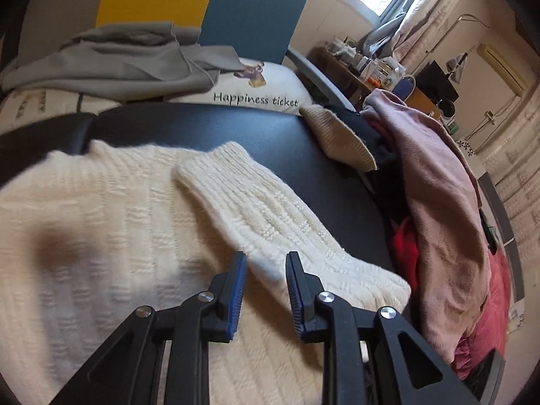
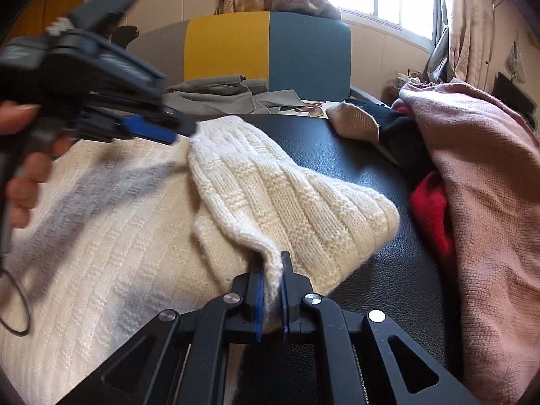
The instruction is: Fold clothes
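Observation:
A cream knit sweater (image 1: 101,236) lies flat on a black table (image 1: 236,128), with one sleeve (image 1: 256,209) folded across its body. My left gripper (image 1: 265,260) is open and empty, hovering just above the sleeve. In the right wrist view the sweater (image 2: 101,253) fills the left side and my right gripper (image 2: 271,263) is shut on the edge of the sleeve (image 2: 287,199), lifting it slightly. The left gripper (image 2: 182,131) shows blurred at upper left of the right wrist view, over the sweater near the sleeve's far end.
A pile of pink, red and dark clothes (image 1: 445,202) sits on the table's right side, also in the right wrist view (image 2: 479,185). A beige knit piece (image 1: 341,138) lies beside it. Grey fabric (image 1: 118,60) lies on a bed with a pillow (image 1: 270,94) behind the table.

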{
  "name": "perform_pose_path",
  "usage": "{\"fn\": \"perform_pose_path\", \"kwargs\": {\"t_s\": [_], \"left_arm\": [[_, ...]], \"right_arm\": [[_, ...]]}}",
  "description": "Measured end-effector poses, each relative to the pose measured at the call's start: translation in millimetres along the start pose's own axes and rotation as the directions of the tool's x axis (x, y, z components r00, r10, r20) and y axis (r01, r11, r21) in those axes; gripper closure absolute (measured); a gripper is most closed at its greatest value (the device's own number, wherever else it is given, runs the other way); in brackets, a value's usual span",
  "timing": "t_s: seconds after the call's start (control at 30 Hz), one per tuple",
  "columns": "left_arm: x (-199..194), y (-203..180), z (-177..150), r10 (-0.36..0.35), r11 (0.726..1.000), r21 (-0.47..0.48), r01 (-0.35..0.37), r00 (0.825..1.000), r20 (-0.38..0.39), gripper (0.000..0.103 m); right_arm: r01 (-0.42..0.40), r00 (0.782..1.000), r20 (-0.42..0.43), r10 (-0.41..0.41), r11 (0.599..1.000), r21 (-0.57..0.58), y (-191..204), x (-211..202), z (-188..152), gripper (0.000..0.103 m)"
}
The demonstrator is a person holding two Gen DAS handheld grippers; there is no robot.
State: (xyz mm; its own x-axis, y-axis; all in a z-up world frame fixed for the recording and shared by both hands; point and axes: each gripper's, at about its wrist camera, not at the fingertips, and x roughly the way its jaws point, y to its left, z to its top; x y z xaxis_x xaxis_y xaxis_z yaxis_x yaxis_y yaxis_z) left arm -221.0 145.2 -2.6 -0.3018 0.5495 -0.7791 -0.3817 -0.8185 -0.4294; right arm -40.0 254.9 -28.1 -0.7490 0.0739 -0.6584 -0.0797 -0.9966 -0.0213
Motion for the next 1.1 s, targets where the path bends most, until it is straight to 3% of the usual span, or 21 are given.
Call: {"fn": "perform_pose_path", "kwargs": {"t_s": [0.17, 0.23, 0.3, 0.43, 0.6, 0.7, 0.8, 0.9, 0.97, 1.1], "left_arm": [[16, -1, 3, -0.027, 0.999, -0.047, 0.026, 0.999, -0.039, 0.079], [19, -2, 3, -0.030, 0.998, -0.047, 0.028, 0.998, -0.048, 0.092], [21, -3, 3, -0.033, 0.998, -0.048, 0.031, 0.998, -0.056, 0.098], [-6, -11, 2, -0.041, 0.998, 0.037, 0.041, 0.999, 0.017, 0.099], [-50, -10, 3, -0.071, 0.997, 0.046, 0.066, 0.989, 0.127, 0.099], [-84, -8, 6, -0.082, 0.996, 0.047, 0.074, 0.971, 0.224, 0.099], [-126, 5, 7, -0.047, 0.998, 0.046, 0.034, 0.942, 0.332, 0.099], [-161, 22, -4, 0.006, 0.999, 0.029, -0.021, 0.905, 0.426, 0.099], [-178, 39, -12, 0.051, 0.998, 0.006, -0.061, 0.884, 0.464, 0.099], [-191, 84, -40, 0.140, 0.990, -0.061, -0.126, 0.870, 0.473, 0.099]], "right_arm": [[-0.002, 1.000, 0.003, 0.002, 1.000, 0.002, 0, -1, -1, 0.095], [0.006, 1.000, 0.002, -0.006, 1.000, -0.003, 1, 0, -1, 0.095], [0.014, 1.000, 0.001, -0.013, 1.000, -0.010, 2, 0, -1, 0.094], [0.030, 1.000, -0.002, -0.030, 0.999, -0.017, 3, 1, 0, 0.093], [0.044, 0.999, 0.015, -0.043, 0.999, -0.027, 6, -5, 1, 0.086], [0.018, 0.997, 0.071, -0.017, 1.000, -0.013, 3, -23, 3, 0.071], [-0.065, 0.993, 0.098, 0.071, 0.996, -0.066, 14, -42, 5, 0.072], [-0.151, 0.988, 0.026, 0.155, 0.981, -0.118, 33, -36, 11, 0.085], [-0.208, 0.978, -0.028, 0.206, 0.968, -0.140, 45, -30, 15, 0.085], [-0.279, 0.954, -0.136, 0.266, 0.956, -0.088, 61, 10, 33, 0.086]]}}
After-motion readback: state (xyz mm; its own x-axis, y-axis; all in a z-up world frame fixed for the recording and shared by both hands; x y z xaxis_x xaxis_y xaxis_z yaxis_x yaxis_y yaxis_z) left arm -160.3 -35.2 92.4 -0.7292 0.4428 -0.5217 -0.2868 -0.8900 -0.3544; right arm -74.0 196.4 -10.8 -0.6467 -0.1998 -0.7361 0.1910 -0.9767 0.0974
